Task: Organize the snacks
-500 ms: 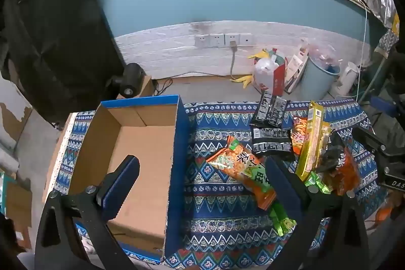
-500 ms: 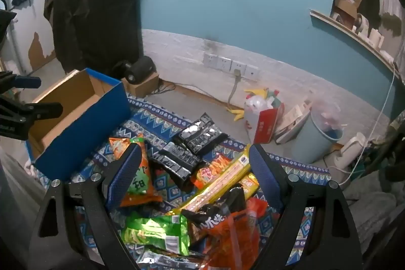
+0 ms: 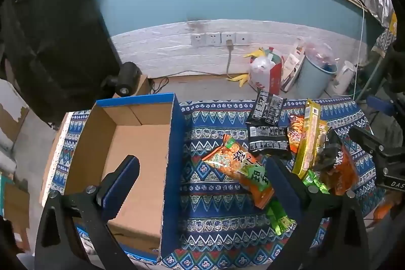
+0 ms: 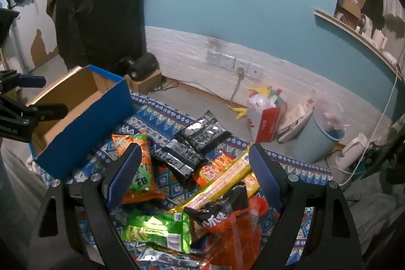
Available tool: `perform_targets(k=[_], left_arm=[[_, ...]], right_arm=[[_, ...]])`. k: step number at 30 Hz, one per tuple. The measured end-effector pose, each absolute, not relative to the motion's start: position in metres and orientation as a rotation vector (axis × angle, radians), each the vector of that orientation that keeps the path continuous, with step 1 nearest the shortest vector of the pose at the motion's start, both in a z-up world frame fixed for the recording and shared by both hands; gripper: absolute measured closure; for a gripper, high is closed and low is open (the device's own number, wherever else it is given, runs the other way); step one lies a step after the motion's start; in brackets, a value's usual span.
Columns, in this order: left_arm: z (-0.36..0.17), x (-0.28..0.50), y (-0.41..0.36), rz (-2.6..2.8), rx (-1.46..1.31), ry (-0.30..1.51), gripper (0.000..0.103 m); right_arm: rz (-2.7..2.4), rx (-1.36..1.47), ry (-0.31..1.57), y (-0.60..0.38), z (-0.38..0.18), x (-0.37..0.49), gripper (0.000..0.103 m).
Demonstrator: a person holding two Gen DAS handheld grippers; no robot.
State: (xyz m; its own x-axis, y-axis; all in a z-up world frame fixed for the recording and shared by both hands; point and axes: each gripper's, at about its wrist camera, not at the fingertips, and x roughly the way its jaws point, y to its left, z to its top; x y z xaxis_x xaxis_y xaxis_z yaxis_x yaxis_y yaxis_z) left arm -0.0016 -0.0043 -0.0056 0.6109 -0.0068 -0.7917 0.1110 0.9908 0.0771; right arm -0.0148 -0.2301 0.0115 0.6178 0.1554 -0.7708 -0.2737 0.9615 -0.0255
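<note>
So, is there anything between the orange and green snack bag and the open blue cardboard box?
Only bare patterned cloth lies between the orange and green snack bag and the blue cardboard box. The bag must clear the box's upright side wall. The box looks empty.

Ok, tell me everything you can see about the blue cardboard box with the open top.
The blue cardboard box is rectangular, with glossy blue outer walls and a plain brown corrugated inside. Its top is open, folded flaps line the far end wall, and no snack lies in the part of it that shows. It stands upright on the blue patterned cloth, at the cloth's left end, apart from the heap of snack packets to its right. The open left gripper hovers above its near right wall without touching it.
</note>
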Motion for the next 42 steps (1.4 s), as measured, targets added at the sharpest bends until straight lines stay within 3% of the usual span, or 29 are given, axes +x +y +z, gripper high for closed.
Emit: perform_targets(k=[42], left_arm=[[-0.0096, -0.0039, -0.0078, -0.084, 0.130, 0.925, 0.002]], right_arm=[[0.259, -0.158, 0.883, -0.2243, 0.0069, -0.0167, 0.018]])
